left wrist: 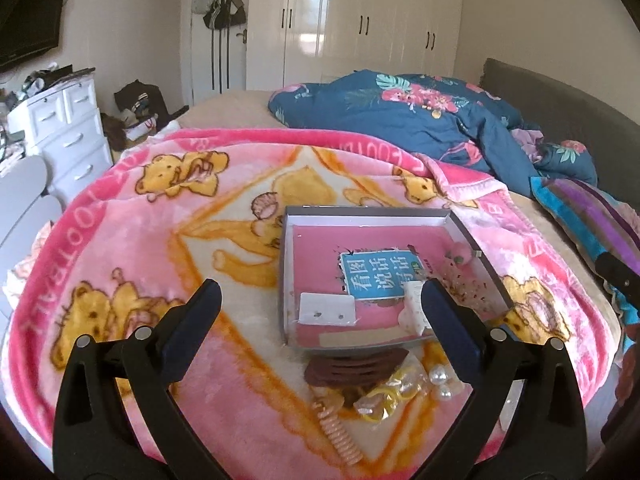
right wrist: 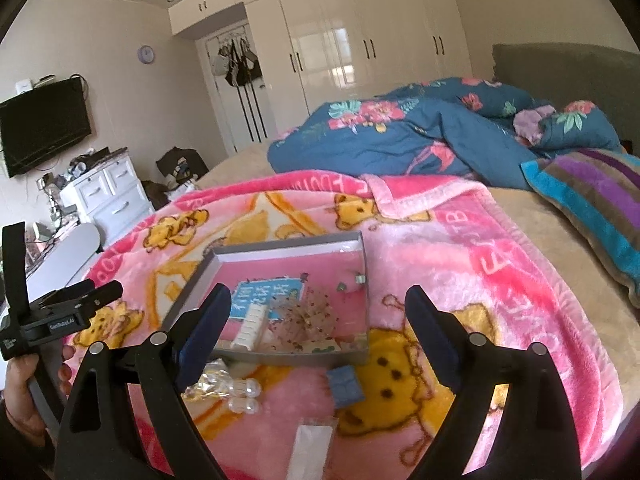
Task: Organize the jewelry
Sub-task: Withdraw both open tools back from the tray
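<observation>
the left gripper hangs over a pink blanket printed with yellow bears, its jaws spread wide apart with nothing between them. the right gripper is also held above the blanket, jaws wide apart and empty. just beyond both sits a shallow grey box, open at the top, with a pink book lying flat inside as a floor; the book carries a blue label. in the box's near left part lies a white card with two small studs on it, and toward the right side a white ridged clip and a sparkly pinkish cluster of small beads. a small pink fuzzy piece rests at the far right wall of the box. outside the box, on the blanket just near its front edge, are a dark brown hair clip, a clear packet with yellow bands, two pearl beads and a pale pink spiral hair tie. in the right wrist view a small blue box lies near the grey box's front corner, and a white strip lies nearer still. a hand at the left edge grips the handle of the other gripper. far behind are a blue floral quilt, a striped pillow, a white dresser and a white wardrobe.
</observation>
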